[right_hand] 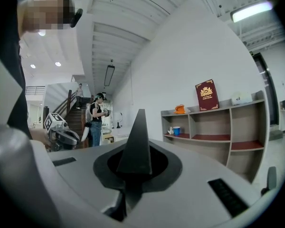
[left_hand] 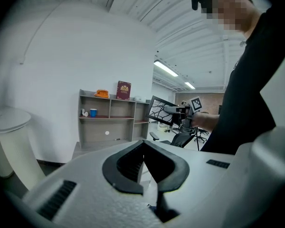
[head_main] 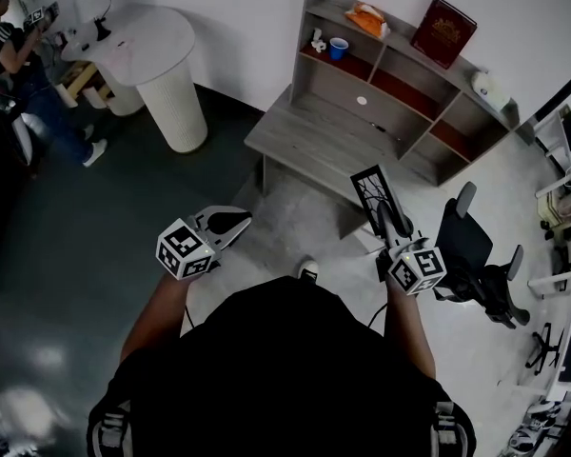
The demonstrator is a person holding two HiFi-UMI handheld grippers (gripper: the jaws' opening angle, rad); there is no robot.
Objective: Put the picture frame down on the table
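From the head view, your right claw (head_main: 388, 219) gripped the picture frame (head_main: 369, 188) aloft by the desk's (head_main: 295, 127) near edge, ready for lowering. The left gripper view showed your left claw (left_hand: 143, 148) closed on nothing, kept clear. The right gripper view showed the frame edge-on, pinched between its jaws.

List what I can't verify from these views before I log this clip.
- Picture frame: right gripper view shows it edge-on only, its image hidden.
- Book cover print: too small in every view.
- White thing beside the blue cup: head view, too small to name.
- Office chair: head view, partly behind the right gripper.
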